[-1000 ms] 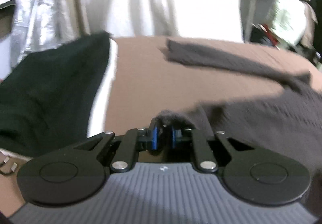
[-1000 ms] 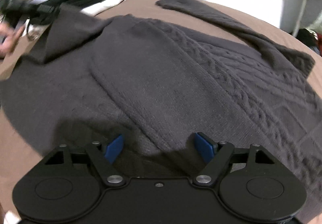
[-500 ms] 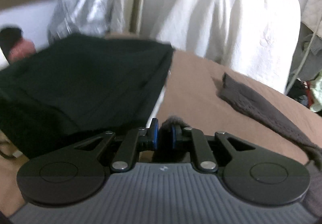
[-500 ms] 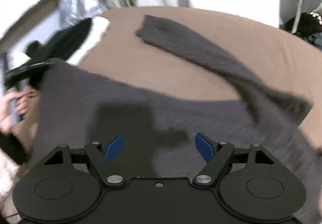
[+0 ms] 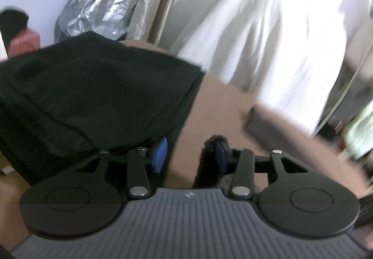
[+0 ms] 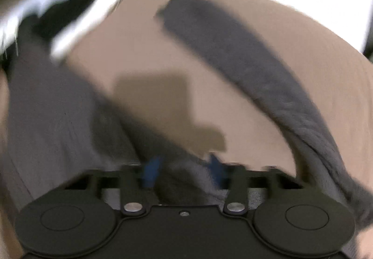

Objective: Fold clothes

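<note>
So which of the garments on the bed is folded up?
The black garment stacked at the left edge of the brown bed; the grey sweater lies spread out, its sleeve stretched away.

Left gripper (image 5: 190, 154): jaws just opening, gap wide, sweater edge (image 5: 205, 161) against one pad only. Right gripper (image 6: 184, 167): jaws just closing, fabric between, grip unclear through blur.

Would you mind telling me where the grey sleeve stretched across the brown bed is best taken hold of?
Probably at the cuff, the free squared end of the sleeve lying flat on the brown bed. Come from beyond that end along the sleeve's length, so the far end stays attached to the sweater and the sleeve folds back over it.
</note>
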Demonstrator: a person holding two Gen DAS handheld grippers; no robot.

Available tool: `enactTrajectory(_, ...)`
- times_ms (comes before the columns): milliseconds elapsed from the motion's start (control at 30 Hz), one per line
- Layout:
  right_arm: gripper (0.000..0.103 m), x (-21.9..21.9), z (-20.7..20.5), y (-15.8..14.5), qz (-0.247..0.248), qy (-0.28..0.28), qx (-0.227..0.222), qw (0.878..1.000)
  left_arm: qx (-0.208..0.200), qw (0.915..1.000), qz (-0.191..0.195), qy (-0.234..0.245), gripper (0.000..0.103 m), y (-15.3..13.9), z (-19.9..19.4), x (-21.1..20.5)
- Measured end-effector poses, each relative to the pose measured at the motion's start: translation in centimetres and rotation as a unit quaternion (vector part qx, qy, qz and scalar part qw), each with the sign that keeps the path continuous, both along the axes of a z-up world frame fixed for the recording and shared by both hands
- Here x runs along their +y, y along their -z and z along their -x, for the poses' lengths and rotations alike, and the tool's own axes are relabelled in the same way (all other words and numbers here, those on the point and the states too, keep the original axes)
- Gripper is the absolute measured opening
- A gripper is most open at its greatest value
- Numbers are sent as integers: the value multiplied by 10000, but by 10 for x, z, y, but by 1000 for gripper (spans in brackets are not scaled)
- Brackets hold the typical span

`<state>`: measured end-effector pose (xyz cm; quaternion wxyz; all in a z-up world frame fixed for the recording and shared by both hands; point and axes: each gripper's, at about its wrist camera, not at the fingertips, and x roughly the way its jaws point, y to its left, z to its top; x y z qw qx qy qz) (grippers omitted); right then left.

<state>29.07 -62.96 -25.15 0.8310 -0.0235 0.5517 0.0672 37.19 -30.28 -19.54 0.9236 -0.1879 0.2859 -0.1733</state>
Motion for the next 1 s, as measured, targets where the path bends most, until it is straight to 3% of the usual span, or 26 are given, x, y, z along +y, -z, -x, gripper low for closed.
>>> enactTrajectory(67, 37, 4, -3, 11, 667, -41, -158, 9976, -217, 9994, 186, -219, 44, -10, 9, 5)
enactTrajectory(100, 37, -1, -4, 13, 717, 59, -226, 9972, -350, 9975, -11, -614, 44, -16, 15, 5)
enactTrajectory(167, 37, -11, -7, 11, 655, 381, -358, 9965, -694, 9931, -317, -889, 44, -25, 22, 3)
enactTrajectory(267, 37, -14, -8, 3, 1085, 638, -587, 9903, -285, 9987, -137, -390, 44, -18, 15, -2)
enactTrajectory(333, 41, -20, -6, -5, 986, 777, -761, 9892, 48, 9998, -77, 194, 44, -10, 11, -18)
enactTrajectory(400, 45, -23, -2, -15, 868, 888, -1016, 9870, 266, 9951, -376, 873, 52, -4, 13, -48)
enactTrajectory(533, 48, -21, 9, -27, 603, 809, -1457, 9842, 922, 9718, -1266, 1760, 61, 28, 21, -111)
enactTrajectory(567, 48, -17, 10, -27, 517, 769, -1493, 9844, 1078, 9666, -1508, 1767, 61, 40, 20, -122)
enactTrajectory(633, 48, -5, 10, -26, 373, 588, -1520, 9859, 1290, 9584, -2180, 1315, 61, 64, 14, -132)
enactTrajectory(700, 53, 14, 6, -22, 381, 339, -1505, 9873, 1240, 9524, -2613, 961, 63, 79, 9, -131)
enactTrajectory(867, 61, 38, -23, -16, 540, -43, -1561, 9863, 1159, 9727, -1744, 997, 67, 68, 1, -109)
enactTrajectory(1000, 63, 46, -65, 1, 820, -33, -1532, 9848, 1158, 9748, -1469, 1213, 67, 67, -4, -105)
